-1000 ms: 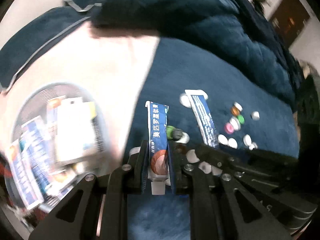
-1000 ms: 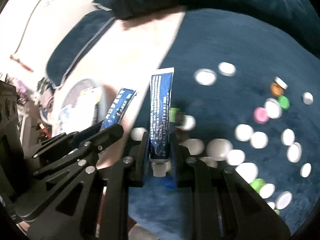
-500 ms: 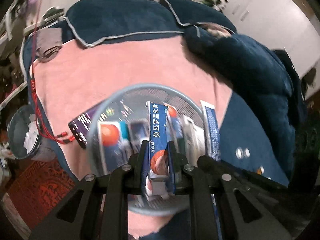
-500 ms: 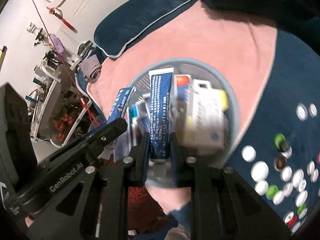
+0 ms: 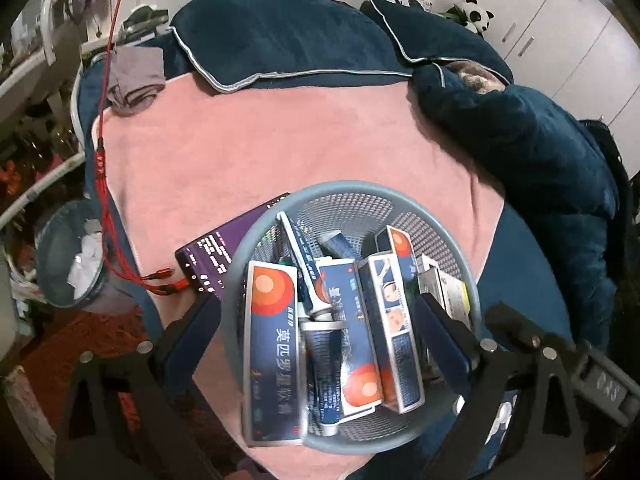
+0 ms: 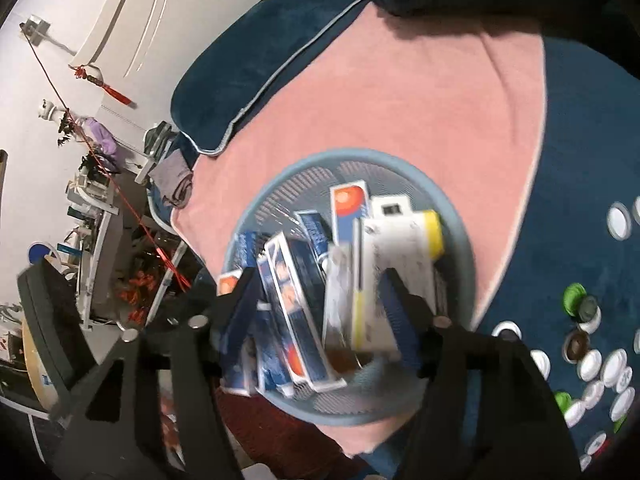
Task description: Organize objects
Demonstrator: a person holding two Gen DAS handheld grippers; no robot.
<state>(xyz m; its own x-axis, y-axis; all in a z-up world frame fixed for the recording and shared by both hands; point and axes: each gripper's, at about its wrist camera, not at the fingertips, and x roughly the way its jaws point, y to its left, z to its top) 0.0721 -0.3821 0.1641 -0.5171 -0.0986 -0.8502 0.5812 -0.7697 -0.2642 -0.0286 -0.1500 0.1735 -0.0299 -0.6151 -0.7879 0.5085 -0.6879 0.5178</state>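
Both tools hang over the blue mesh basket point(image 5: 400, 208), fingers spread wide and holding nothing. Between the left gripper point(image 5: 320, 308) fingers lie ointment boxes point(image 5: 272, 344) and a tube point(image 5: 304, 272). Under the right gripper point(image 6: 316, 280) sits a white-and-yellow box point(image 6: 396, 256); bottle caps point(image 6: 600, 364) lie to its right on the blue blanket point(image 6: 580, 152).
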